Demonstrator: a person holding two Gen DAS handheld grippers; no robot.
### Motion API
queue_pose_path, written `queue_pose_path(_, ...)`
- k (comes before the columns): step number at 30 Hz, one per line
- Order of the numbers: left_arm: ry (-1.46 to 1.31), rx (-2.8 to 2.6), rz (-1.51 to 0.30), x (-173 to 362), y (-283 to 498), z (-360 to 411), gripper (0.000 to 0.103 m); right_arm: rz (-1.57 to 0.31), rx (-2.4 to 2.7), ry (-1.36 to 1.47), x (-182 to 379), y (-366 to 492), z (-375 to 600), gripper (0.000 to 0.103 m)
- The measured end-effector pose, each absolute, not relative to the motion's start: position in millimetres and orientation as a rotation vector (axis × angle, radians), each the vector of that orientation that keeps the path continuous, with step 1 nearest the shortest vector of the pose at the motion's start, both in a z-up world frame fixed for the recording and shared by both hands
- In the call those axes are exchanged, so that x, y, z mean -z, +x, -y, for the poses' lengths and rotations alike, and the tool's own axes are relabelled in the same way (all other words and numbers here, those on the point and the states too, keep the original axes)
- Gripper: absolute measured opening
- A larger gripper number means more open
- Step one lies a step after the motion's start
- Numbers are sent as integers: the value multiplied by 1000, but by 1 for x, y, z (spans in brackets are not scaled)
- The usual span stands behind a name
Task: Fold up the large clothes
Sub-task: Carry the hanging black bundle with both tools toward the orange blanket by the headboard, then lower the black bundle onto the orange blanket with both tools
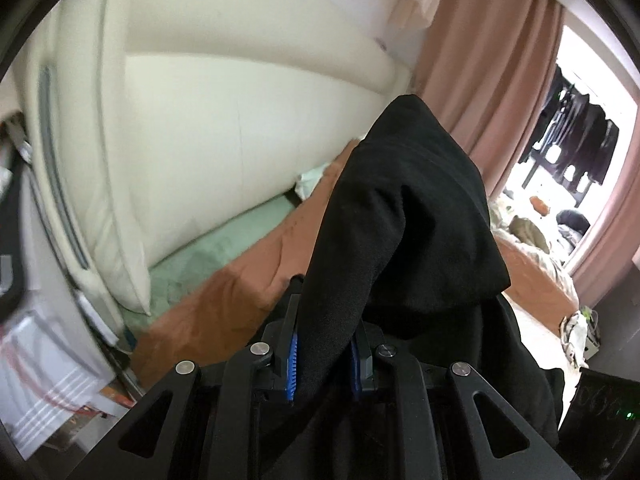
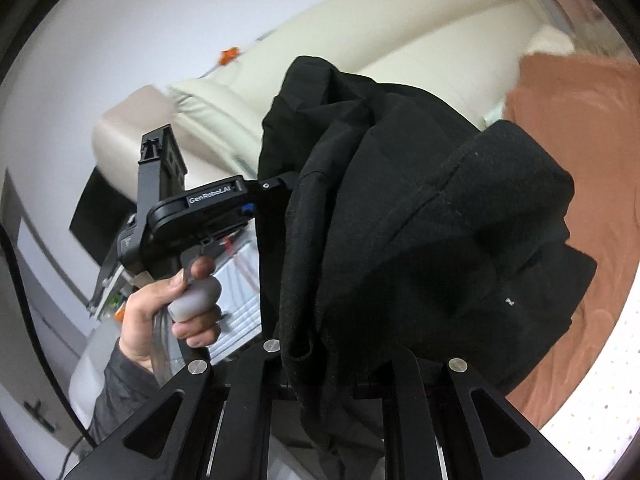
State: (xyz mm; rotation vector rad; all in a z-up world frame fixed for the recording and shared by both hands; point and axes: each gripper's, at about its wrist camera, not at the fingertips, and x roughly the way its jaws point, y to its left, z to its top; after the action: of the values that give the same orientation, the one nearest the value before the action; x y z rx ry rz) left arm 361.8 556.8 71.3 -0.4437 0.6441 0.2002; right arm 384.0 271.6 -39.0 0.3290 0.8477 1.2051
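Both grippers are pinching the same black garment (image 1: 404, 216), holding it up in the air above the bed.

Left gripper (image 1: 323, 354): jaws nearly together, blue pads (image 1: 293, 364) pressing on a thick strip of the black cloth that is running up between them. The fabric is bunching above the fingers and draping off to the right, blocking most of the view ahead.

Right gripper (image 2: 334, 354): fingertips are hiding under the cloth, but the garment is hanging straight out of its jaws in folds, so it is gripping the fabric too. A seam edge and a small white mark are showing on the cloth.

In the right wrist view the left gripper is showing from the side, its nose buried in the far edge of the garment, with the person's left hand (image 2: 168, 308) wrapping the handle and a grey sleeve (image 2: 120, 392) below.

Under the garment: orange blanket (image 1: 224, 292) over a green sheet (image 1: 200, 252), cream padded headboard (image 1: 240, 120) behind, pink curtain (image 1: 488, 64) on the right.
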Motion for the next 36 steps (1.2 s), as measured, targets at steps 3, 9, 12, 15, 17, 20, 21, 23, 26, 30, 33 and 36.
queue_pose_path(3,-439,-204,-688,-51,393,-558,19,-882,-1180,355,63,408,-267,14)
queue_pose_path(9,-446,-223,-757,-12,443,-564,19,-945,-1113,403,109,451,-252,14)
queue_pose_path(12,-438,-253,-786,7,461,-570,19,-963,-1100,439,129,469,-246,14)
queue_pose_path(15,-448,-288,-819,22,475,-576,20,-981,-1072,463,150,485,-239,14)
queue_pose_path(17,-394,-333,-842,27,478,-572,35,-998,-1049,478,166,496,-236,14)
queue_pose_path(20,-311,-395,-802,35,455,-566,54,-1034,-1010,458,190,507,-233,14)
queue_pose_path(21,-308,-392,-799,40,447,-566,57,-1054,-991,445,199,512,-234,14)
queue_pose_path(23,-336,-391,-809,52,424,-571,58,-1097,-950,431,219,523,-233,14)
queue_pose_path(26,-344,-379,-799,62,385,-570,58,-1156,-959,470,242,535,-230,14)
queue_pose_path(30,-254,-423,-804,72,339,-563,58,-1154,-987,461,243,543,-228,13)
queue_pose_path(33,-274,-453,-801,80,318,-568,58,-1149,-982,461,239,545,-228,13)
queue_pose_path(36,-292,-487,-801,90,303,-573,58,-1161,-957,471,240,552,-230,13)
